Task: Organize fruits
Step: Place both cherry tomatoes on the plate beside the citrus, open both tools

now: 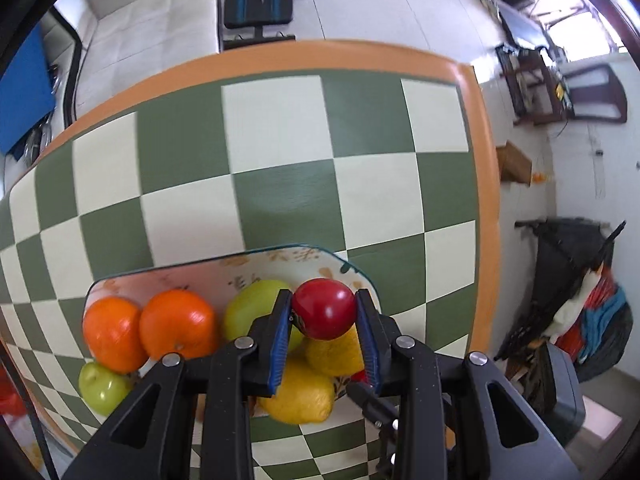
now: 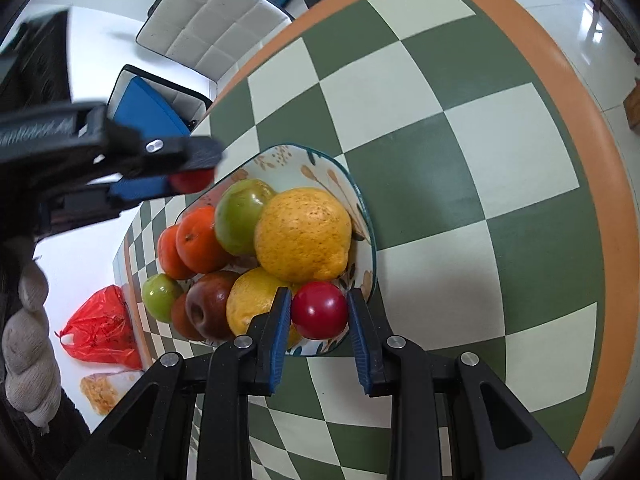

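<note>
A patterned plate (image 2: 362,216) holds oranges (image 2: 200,240), green apples (image 2: 240,216), lemons (image 2: 302,234) and a dark red apple (image 2: 210,306). My left gripper (image 1: 324,312) is shut on a small red fruit (image 1: 324,308), held above the plate (image 1: 280,258) over the lemons (image 1: 298,394) and a green apple (image 1: 250,310). My right gripper (image 2: 319,312) is shut on another small red fruit (image 2: 319,310) over the plate's near rim. In the right wrist view the left gripper (image 2: 192,168) shows blurred at the left with its red fruit (image 2: 191,180).
The plate rests on a green and cream chequered table (image 1: 280,152) with an orange border. A green apple (image 1: 102,386) sits beside two oranges (image 1: 178,324). A gloved hand (image 2: 28,344), a red bag (image 2: 100,332) on the floor and a white chair (image 2: 212,24) lie beyond the table's edge.
</note>
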A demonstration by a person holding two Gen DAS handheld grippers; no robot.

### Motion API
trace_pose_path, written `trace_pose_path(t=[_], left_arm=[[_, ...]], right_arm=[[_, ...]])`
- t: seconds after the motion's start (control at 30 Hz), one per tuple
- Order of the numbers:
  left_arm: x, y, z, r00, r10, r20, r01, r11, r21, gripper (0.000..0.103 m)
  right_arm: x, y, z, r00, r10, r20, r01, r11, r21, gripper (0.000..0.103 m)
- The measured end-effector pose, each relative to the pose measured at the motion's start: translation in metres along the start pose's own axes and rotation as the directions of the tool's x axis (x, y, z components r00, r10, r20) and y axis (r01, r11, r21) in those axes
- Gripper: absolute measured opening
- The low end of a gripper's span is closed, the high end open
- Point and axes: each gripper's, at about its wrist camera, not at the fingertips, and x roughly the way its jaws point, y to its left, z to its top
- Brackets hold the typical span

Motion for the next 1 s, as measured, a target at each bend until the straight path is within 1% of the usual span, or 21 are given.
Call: trace_pose_path(t=[0.13, 0.2, 0.23, 0.27, 0.3, 0.33, 0.37, 0.4, 0.43, 0.47, 0.53, 0.6, 0.63, 0.67, 0.7, 0.73, 0.77, 0.8, 0.83, 0.93, 1.0], left_arm=[[0.009, -0.007, 0.005, 1.0, 0.021, -0.014, -0.021, 1.0, 0.013, 0.03], [0.009, -0.007, 0.006, 1.0, 0.014, -0.013, -0.014, 1.0, 0.005, 0.031], [0.009, -0.007, 0.006, 1.0, 0.014, -0.013, -0.014, 1.0, 0.002, 0.033], [0.008, -0.006, 0.007, 1.0, 0.014, -0.011, -0.014, 1.0, -0.005, 0.036], [0.006, -0.004, 0.006, 1.0, 0.009, -0.003, -0.009, 1.0, -0.013, 0.046], [0.003, -0.003, 0.007, 1.0, 0.012, 0.002, -0.012, 1.0, -0.017, 0.06], [-0.001, 0.0, 0.005, 1.0, 0.02, 0.015, -0.02, 0.999, -0.025, 0.067], [-0.005, 0.003, 0.003, 0.999, 0.017, 0.032, -0.016, 0.999, -0.028, 0.075], [-0.01, 0.006, 0.0, 0.999, 0.015, 0.05, -0.013, 0.999, -0.032, 0.075], [-0.015, 0.01, -0.004, 0.997, 0.027, 0.069, -0.025, 0.999, -0.036, 0.077], [-0.024, 0.017, -0.015, 0.993, 0.056, 0.102, -0.053, 0.998, -0.035, 0.096], [-0.033, 0.025, -0.032, 0.984, 0.1, 0.147, -0.096, 0.995, -0.038, 0.098], [-0.035, 0.03, -0.041, 0.98, 0.118, 0.163, -0.112, 0.993, -0.043, 0.098], [-0.037, 0.035, -0.052, 0.975, 0.137, 0.176, -0.13, 0.99, -0.052, 0.098], [-0.038, 0.041, -0.062, 0.971, 0.148, 0.187, -0.138, 0.988, -0.069, 0.098], [-0.039, 0.046, -0.072, 0.968, 0.155, 0.196, -0.141, 0.987, -0.083, 0.098], [-0.04, 0.051, -0.083, 0.965, 0.162, 0.207, -0.145, 0.985, -0.094, 0.098], [-0.042, 0.055, -0.093, 0.959, 0.177, 0.223, -0.156, 0.982, -0.107, 0.098], [-0.044, 0.059, -0.103, 0.95, 0.198, 0.242, -0.174, 0.978, -0.12, 0.098], [-0.048, 0.064, -0.131, 0.924, 0.265, 0.275, -0.233, 0.962, -0.143, 0.098], [-0.052, 0.069, -0.148, 0.911, 0.285, 0.297, -0.246, 0.956, -0.163, 0.098]], right_arm=[[0.006, -0.001, 0.003, 1.0, -0.001, -0.029, 0.001, 1.0, -0.003, 0.031], [0.009, 0.0, 0.004, 0.999, -0.017, -0.041, 0.017, 1.0, -0.006, 0.032], [0.01, -0.001, 0.004, 0.999, -0.019, -0.043, 0.019, 1.0, -0.008, 0.034], [0.009, -0.001, 0.004, 0.999, -0.011, -0.043, 0.011, 1.0, -0.004, 0.037], [0.009, -0.001, 0.003, 0.999, -0.006, -0.041, 0.006, 1.0, -0.002, 0.04], [0.007, -0.001, 0.002, 0.999, -0.017, -0.04, 0.017, 1.0, 0.002, 0.051], [0.005, -0.002, 0.002, 0.998, -0.044, -0.035, 0.044, 0.999, 0.008, 0.063], [0.002, -0.002, 0.0, 0.999, -0.043, -0.025, 0.043, 0.999, 0.012, 0.064], [-0.001, -0.003, -0.002, 0.999, -0.042, -0.023, 0.042, 0.999, 0.013, 0.064], [-0.003, -0.004, -0.003, 0.999, -0.05, -0.018, 0.051, 0.999, 0.016, 0.064], [-0.012, -0.002, -0.007, 0.996, -0.087, 0.007, 0.087, 0.996, -0.004, 0.064], [-0.023, 0.002, -0.011, 0.99, -0.134, 0.041, 0.136, 0.99, -0.037, 0.069], [-0.028, 0.006, -0.013, 0.987, -0.149, 0.056, 0.152, 0.987, -0.049, 0.076], [-0.034, 0.012, -0.016, 0.981, -0.176, 0.083, 0.183, 0.98, -0.075, 0.079], [-0.039, 0.018, -0.017, 0.975, -0.197, 0.098, 0.207, 0.973, -0.098, 0.079], [-0.045, 0.027, -0.021, 0.966, -0.229, 0.124, 0.245, 0.96, -0.134, 0.08], [-0.048, 0.033, -0.023, 0.96, -0.243, 0.141, 0.264, 0.952, -0.153, 0.082], [-0.053, 0.041, -0.026, 0.952, -0.262, 0.161, 0.289, 0.941, -0.178, 0.086], [-0.056, 0.047, -0.03, 0.944, -0.276, 0.18, 0.309, 0.93, -0.198, 0.094], [-0.067, 0.059, -0.037, 0.923, -0.31, 0.227, 0.362, 0.9, -0.241, 0.094], [-0.072, 0.065, -0.042, 0.917, -0.318, 0.24, 0.375, 0.892, -0.253, 0.094]])
